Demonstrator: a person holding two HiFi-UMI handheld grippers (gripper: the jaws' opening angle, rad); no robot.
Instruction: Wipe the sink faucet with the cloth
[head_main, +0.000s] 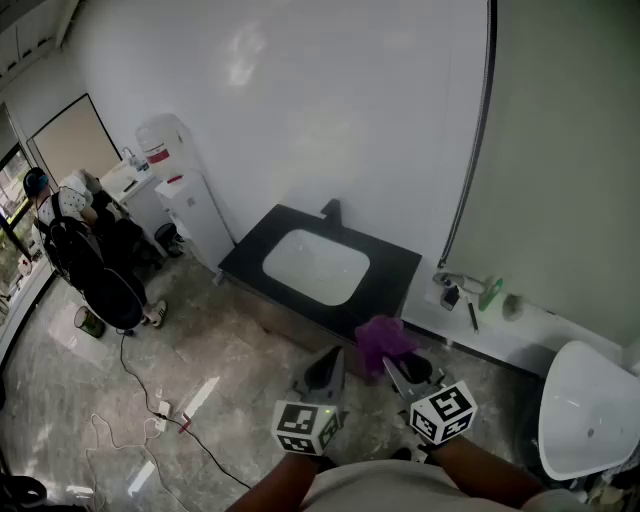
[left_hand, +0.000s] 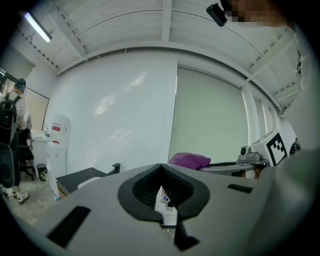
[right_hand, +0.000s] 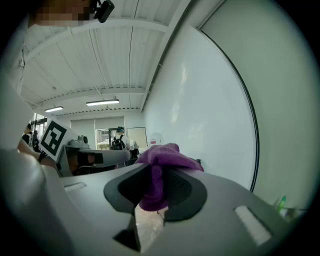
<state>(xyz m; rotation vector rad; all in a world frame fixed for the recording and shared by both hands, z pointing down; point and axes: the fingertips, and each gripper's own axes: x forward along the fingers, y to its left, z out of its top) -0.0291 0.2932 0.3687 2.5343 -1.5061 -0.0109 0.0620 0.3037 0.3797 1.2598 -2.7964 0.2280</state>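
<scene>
A black counter (head_main: 390, 270) with a white sink basin (head_main: 315, 265) stands against the white wall. Its dark faucet (head_main: 331, 211) rises at the back edge; in the left gripper view the faucet (left_hand: 115, 168) shows small. My right gripper (head_main: 392, 365) is shut on a purple cloth (head_main: 384, 340), in front of the counter and short of it. The right gripper view shows the cloth (right_hand: 159, 172) bunched between the jaws. My left gripper (head_main: 335, 358) hangs beside it, shut with nothing held. The cloth (left_hand: 189, 160) also shows to the right in the left gripper view.
A water dispenser (head_main: 185, 195) stands left of the counter, with a desk and a seated person (head_main: 75, 215) beyond. Cables (head_main: 150, 420) trail on the marble floor. A ledge at right carries small items (head_main: 470, 295), and a white toilet bowl (head_main: 590, 420) sits at far right.
</scene>
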